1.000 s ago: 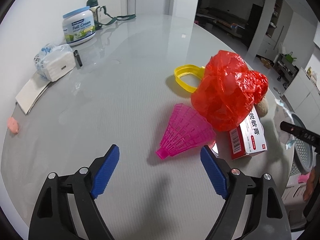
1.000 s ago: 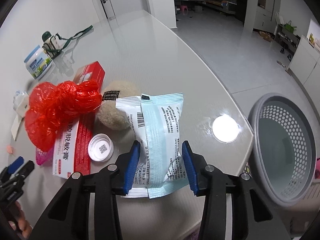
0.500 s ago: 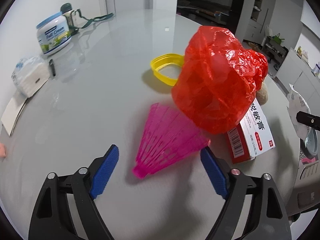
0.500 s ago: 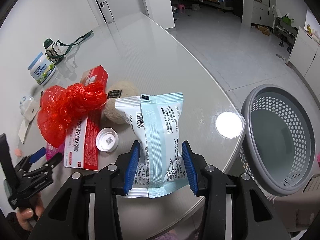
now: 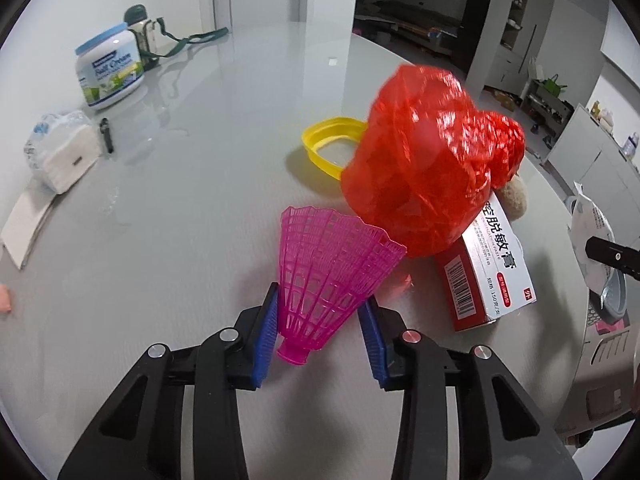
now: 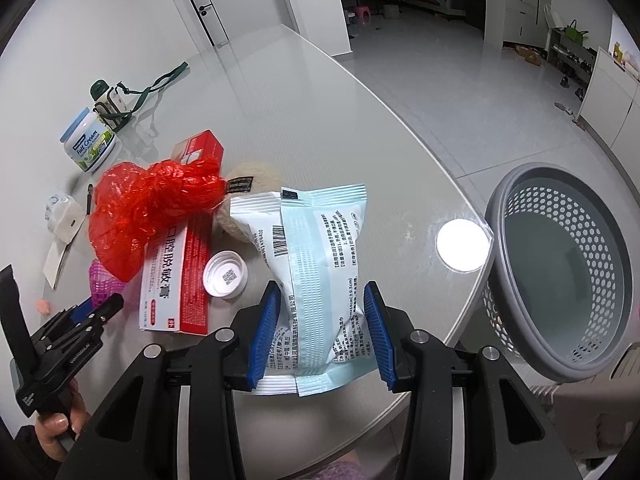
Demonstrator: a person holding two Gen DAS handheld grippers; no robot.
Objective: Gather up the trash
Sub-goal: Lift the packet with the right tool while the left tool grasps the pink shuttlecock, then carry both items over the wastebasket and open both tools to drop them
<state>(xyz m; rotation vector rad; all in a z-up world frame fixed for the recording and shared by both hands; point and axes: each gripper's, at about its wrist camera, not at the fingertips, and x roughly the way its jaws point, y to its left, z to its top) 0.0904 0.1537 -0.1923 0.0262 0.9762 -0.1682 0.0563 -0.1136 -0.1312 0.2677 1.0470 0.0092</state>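
The left tool [image 5: 318, 334] has closed onto the pink shuttlecock [image 5: 328, 276]; the right tool [image 6: 322, 330] grips a packet [image 6: 316, 264] near the table edge [image 6: 452, 332].

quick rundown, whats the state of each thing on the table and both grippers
left gripper: jaws just closing around the pink shuttlecock
right gripper: shut on the white and blue packet
red plastic bag: crumpled, on the red box
white cap: lying inside up
grey basket: looks empty
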